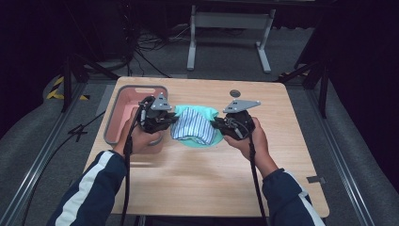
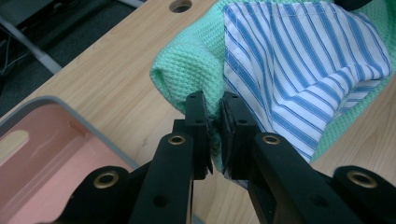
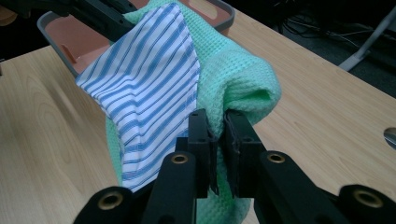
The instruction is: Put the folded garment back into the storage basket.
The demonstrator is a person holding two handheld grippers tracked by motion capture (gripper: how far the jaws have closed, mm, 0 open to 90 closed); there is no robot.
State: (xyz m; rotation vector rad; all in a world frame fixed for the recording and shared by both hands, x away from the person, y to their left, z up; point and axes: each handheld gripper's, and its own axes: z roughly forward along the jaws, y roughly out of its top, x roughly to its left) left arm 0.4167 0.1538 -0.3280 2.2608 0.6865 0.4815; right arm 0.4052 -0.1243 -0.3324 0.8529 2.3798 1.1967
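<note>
While both hands hold at mid-counter, the cloths hang between them: a green towel with a striped cloth lying on top of it, spanning left to right across the counter. Left hand-held gripper is clenched on the left end of the bundle; its jaws pinch a green fold, with the striped edge touching the inner jaw. Right hand-held gripper is likewise clamped on the right end, jaws closed over the green fold, just beside the striped corner. Whether either pinch also takes in the striped layer, cannot tell. Long axis of the bundle runs gripper to gripper; the middle sags, and the high view suggests it rests on or just over the wood. Pink bin sits at the left rear, just beside the left gripper, well apart from the right one. Judgement: if the bundle goes to the bin, travel is leftward and slightly away, the left hand being nearer; the striped cloth may slide off if only the towel is gripped.
</note>
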